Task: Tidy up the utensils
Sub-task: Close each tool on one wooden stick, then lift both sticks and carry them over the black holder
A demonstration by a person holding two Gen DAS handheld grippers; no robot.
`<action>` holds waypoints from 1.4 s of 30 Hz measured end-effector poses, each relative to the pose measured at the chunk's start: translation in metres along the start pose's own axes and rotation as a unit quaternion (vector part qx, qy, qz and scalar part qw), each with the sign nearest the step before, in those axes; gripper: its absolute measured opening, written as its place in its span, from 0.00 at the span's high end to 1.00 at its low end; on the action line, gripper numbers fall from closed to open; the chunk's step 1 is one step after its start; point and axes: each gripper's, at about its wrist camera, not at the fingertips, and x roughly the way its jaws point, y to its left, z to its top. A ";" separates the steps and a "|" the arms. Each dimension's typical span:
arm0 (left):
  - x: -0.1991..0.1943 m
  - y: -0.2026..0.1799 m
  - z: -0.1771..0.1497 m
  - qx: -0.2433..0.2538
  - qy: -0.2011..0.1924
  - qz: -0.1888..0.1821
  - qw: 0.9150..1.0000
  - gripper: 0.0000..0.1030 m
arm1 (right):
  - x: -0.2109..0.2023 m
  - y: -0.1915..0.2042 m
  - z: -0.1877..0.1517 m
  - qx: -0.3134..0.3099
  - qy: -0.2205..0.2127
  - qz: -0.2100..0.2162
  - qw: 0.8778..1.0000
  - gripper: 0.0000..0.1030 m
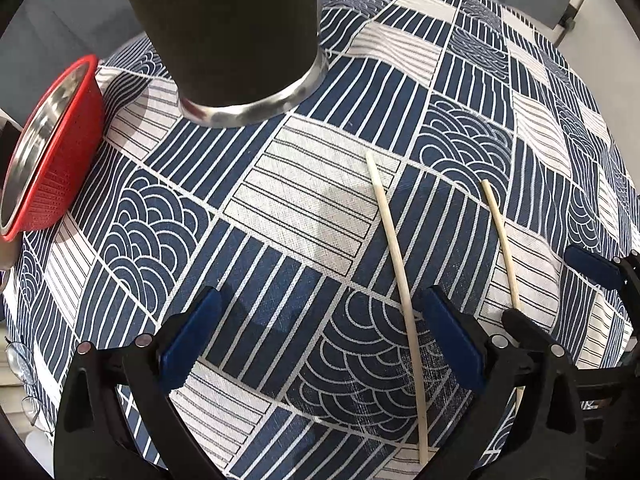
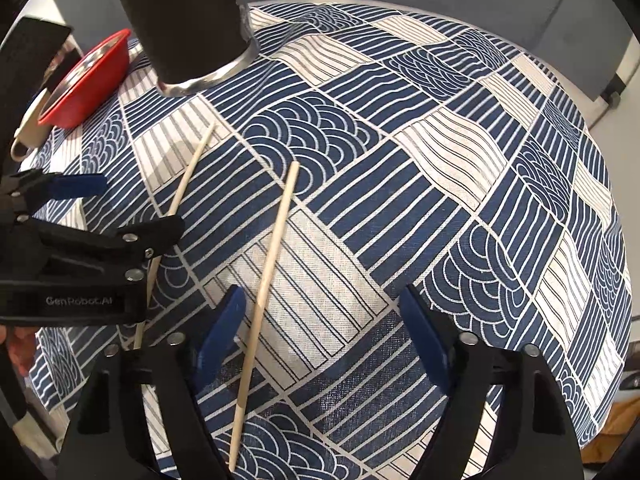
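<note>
Chopsticks loose, holder waiting

Right gripper (image 2: 320, 336) spread, one chopstick (image 2: 266, 280) between pads, unpinched. Left gripper (image 1: 320, 344) spread beside other chopstick (image 1: 394, 248). Dark cup (image 1: 228, 28) beyond. Likely risk: thin stick rolling or pivoting from off-centre squeeze.
</note>
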 end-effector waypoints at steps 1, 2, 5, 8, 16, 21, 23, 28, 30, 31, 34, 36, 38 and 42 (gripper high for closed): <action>0.000 0.000 0.000 0.002 -0.001 -0.001 1.000 0.07 | -0.001 0.001 0.000 -0.004 -0.001 0.002 1.000 0.40; 0.000 0.001 0.001 0.005 -0.003 -0.002 1.000 0.10 | -0.002 0.001 -0.001 -0.006 -0.002 0.003 1.000 0.52; -0.007 0.005 -0.003 0.008 -0.006 -0.005 1.000 0.32 | -0.004 -0.003 -0.003 -0.003 -0.004 0.002 1.000 0.80; -0.014 0.015 -0.009 0.007 0.000 -0.007 1.000 0.57 | -0.003 -0.013 -0.005 0.004 -0.001 0.000 1.000 0.93; -0.022 0.045 -0.031 -0.012 0.007 -0.014 1.000 0.95 | -0.004 -0.041 -0.004 0.037 0.021 -0.006 0.999 0.96; -0.024 0.060 -0.038 -0.033 0.024 -0.027 0.999 0.96 | -0.004 -0.055 -0.001 0.059 0.035 0.003 0.998 0.96; -0.027 0.067 -0.043 -0.037 0.023 -0.023 0.999 0.96 | -0.005 -0.060 0.001 0.057 0.034 0.003 0.998 0.96; -0.048 0.083 -0.036 -0.045 -0.002 -0.006 0.999 0.96 | -0.020 -0.072 0.015 0.063 0.010 0.005 0.998 0.96; -0.064 0.092 -0.029 -0.052 -0.021 0.003 0.998 0.96 | -0.034 -0.076 0.027 0.062 -0.015 0.000 0.998 0.96; -0.071 0.098 -0.024 -0.055 -0.033 0.004 0.998 0.96 | -0.040 -0.078 0.033 0.063 -0.024 0.003 0.998 0.96; -0.090 0.107 -0.014 -0.070 -0.057 0.011 0.996 0.96 | -0.059 -0.083 0.055 0.064 -0.056 0.006 0.996 0.96; -0.103 0.110 -0.003 -0.079 -0.072 0.012 0.994 0.96 | -0.072 -0.083 0.070 0.063 -0.077 0.009 0.995 0.96; -0.118 0.114 0.011 -0.079 -0.092 0.023 0.992 0.96 | -0.083 -0.083 0.088 0.062 -0.095 0.012 0.993 0.96; -0.150 0.124 0.031 -0.083 -0.129 0.033 0.988 0.96 | -0.107 -0.082 0.117 0.059 -0.134 0.027 0.989 0.96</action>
